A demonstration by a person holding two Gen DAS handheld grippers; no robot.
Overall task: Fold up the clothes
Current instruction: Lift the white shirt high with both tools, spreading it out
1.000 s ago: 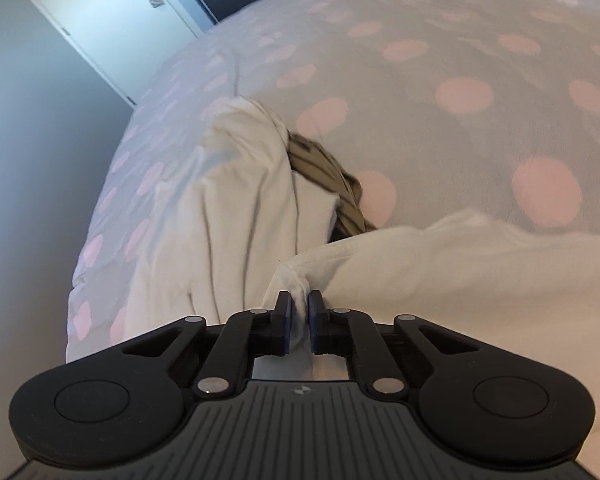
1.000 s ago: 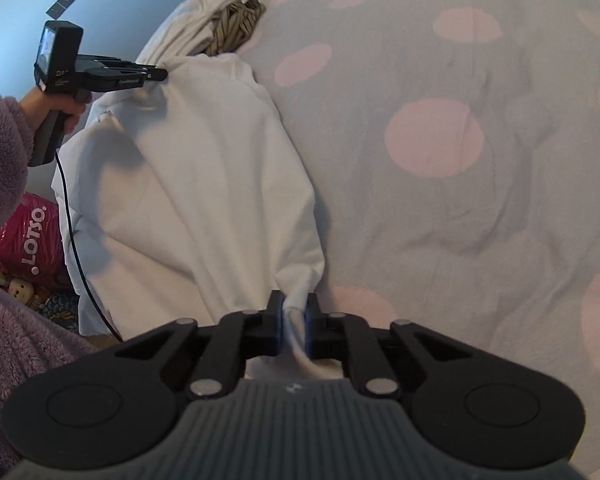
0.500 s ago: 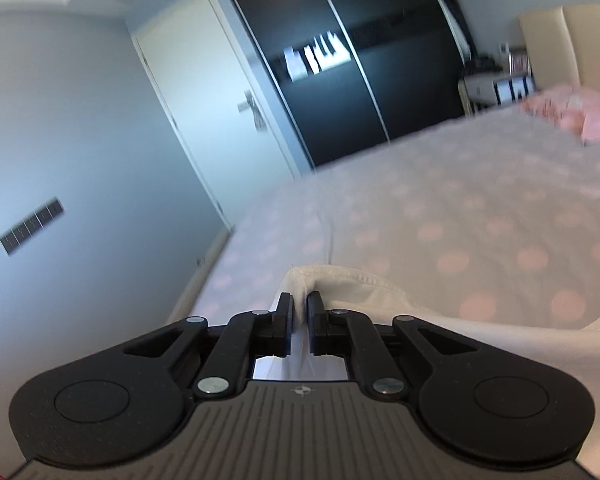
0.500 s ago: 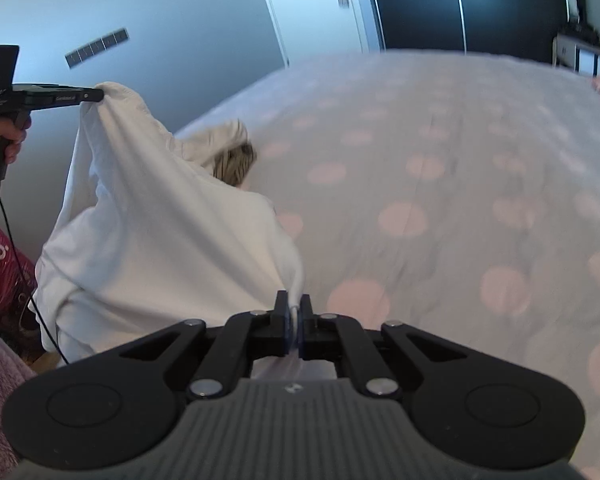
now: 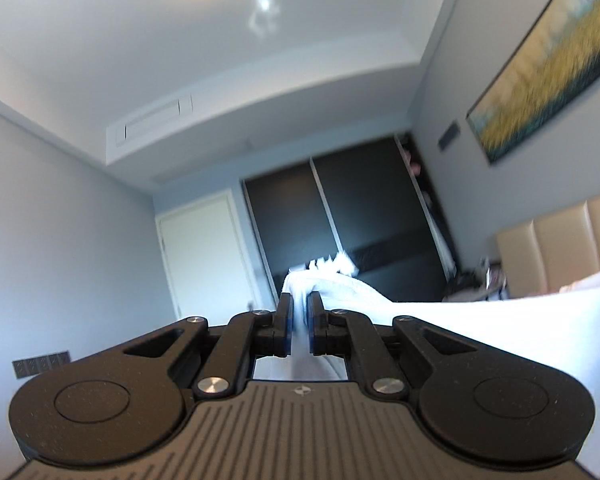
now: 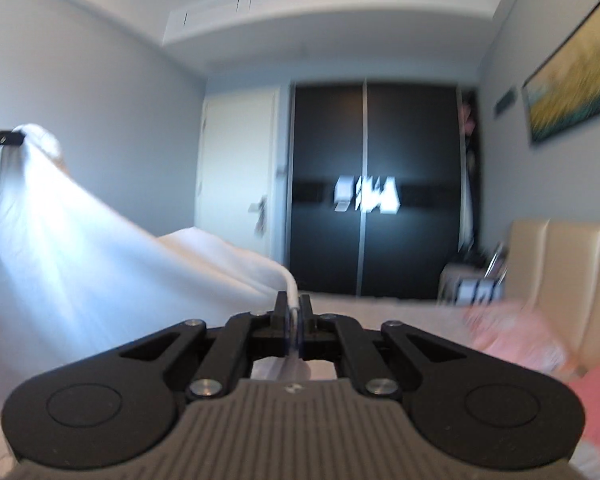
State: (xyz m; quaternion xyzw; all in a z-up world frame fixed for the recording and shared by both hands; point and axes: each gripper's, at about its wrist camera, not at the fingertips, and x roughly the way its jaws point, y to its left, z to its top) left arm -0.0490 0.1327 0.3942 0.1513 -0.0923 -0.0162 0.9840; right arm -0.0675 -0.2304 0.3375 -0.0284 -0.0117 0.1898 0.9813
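Raised clear above the bed (image 6: 380, 308) within the last second: white garment (image 6: 100, 264) now slung between left hand-held gripper (image 5: 299, 312) and right hand-held gripper (image 6: 293, 314), both clamped on its edge; likely spread for folding.

Your work surface: one bed with a pale bedcover (image 6: 384, 306), seen only as a low blurred strip in the right wrist view, ahead of the jaws. Head end: a cream padded headboard in upright panels (image 6: 556, 264), at your right. Lying on it: soft pink pillows or bedding (image 6: 516, 338) against the headboard side, too blurred to count. In the left wrist view only the headboard (image 5: 560, 248) shows.
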